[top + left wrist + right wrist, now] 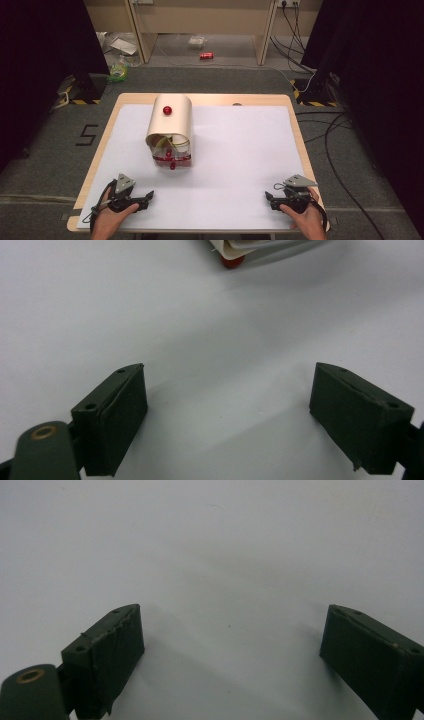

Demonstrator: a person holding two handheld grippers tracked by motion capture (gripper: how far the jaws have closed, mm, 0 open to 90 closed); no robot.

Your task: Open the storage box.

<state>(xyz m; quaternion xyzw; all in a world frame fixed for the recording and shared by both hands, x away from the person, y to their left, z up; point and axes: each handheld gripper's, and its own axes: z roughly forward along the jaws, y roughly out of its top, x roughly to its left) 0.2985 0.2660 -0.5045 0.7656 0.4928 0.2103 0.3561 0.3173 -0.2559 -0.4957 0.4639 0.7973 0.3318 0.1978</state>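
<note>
While both hand-held grippers (134,197) (276,199) rest agape, the bread box (170,130) stands well beyond the left.

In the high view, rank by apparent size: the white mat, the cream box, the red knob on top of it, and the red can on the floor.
1. White mat
2. Cream box
3. Red can and red knob: both tiny; the can looks slightly longer, but it lies farther from the camera, so their order is unsure.
</note>
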